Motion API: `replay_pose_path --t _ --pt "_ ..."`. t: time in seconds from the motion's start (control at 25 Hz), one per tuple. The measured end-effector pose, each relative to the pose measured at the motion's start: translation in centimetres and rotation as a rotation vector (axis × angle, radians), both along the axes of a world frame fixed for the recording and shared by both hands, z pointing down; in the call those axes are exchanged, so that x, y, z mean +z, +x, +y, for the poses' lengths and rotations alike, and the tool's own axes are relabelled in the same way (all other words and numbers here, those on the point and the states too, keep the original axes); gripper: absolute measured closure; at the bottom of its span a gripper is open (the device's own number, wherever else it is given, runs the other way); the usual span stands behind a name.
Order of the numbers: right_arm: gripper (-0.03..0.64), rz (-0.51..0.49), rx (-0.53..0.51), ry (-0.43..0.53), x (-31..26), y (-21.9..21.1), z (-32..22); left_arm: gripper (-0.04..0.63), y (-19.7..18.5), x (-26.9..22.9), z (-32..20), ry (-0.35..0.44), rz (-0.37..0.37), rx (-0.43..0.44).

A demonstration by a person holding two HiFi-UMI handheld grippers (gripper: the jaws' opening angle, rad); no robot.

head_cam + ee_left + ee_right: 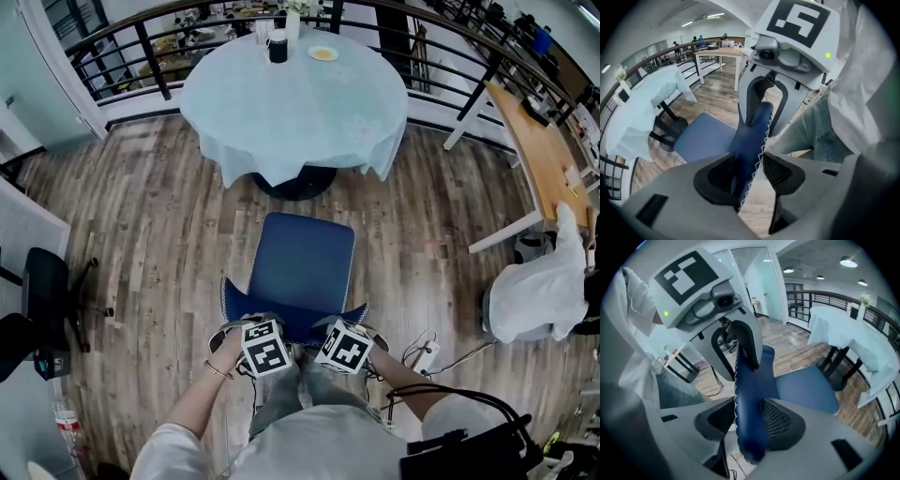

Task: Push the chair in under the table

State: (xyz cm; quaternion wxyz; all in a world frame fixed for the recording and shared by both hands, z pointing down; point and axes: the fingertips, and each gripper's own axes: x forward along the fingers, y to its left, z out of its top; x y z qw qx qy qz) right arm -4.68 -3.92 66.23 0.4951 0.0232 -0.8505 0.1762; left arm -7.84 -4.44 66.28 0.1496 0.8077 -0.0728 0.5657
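Note:
A blue chair (305, 262) stands on the wood floor, its seat facing the round table (375, 103) draped in a pale blue cloth; a gap of floor separates them. The backrest (752, 136) is on my near side. My left gripper (251, 324) sits over the backrest's top edge at the left, jaws open and astride the blue panel (754, 176), with floor showing between panel and one pad. My right gripper (349, 326) straddles the same edge at the right, jaws wide, the backrest (750, 394) between its pads (780, 420). Each gripper view shows the other gripper farther along the edge.
A black cup (277, 47) and a plate (323, 53) stand on the table's far side; its dark pedestal (298, 183) is underneath. A black office chair (47, 291) is at left. A wooden desk (539, 150), a white-covered seat (539, 291) and a power strip (427, 356) are at right.

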Motion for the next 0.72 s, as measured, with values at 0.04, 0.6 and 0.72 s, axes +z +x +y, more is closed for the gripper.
replay_pose_path --t 0.04,0.6,0.72 --pt "0.436 0.02 -0.024 -0.002 0.4 -0.1 0.1 0.414 0.0 0.0 0.0 -0.017 -0.001 0.001" --pt "0.443 0.058 -0.045 0.0 1.7 -0.5 0.4 0.433 0.4 1.3 0.1 -0.005 -0.084 0.148" --pt "0.443 0.053 -0.055 -0.015 1.6 -0.5 0.6 0.433 0.5 1.3 0.4 -0.057 -0.081 0.174"
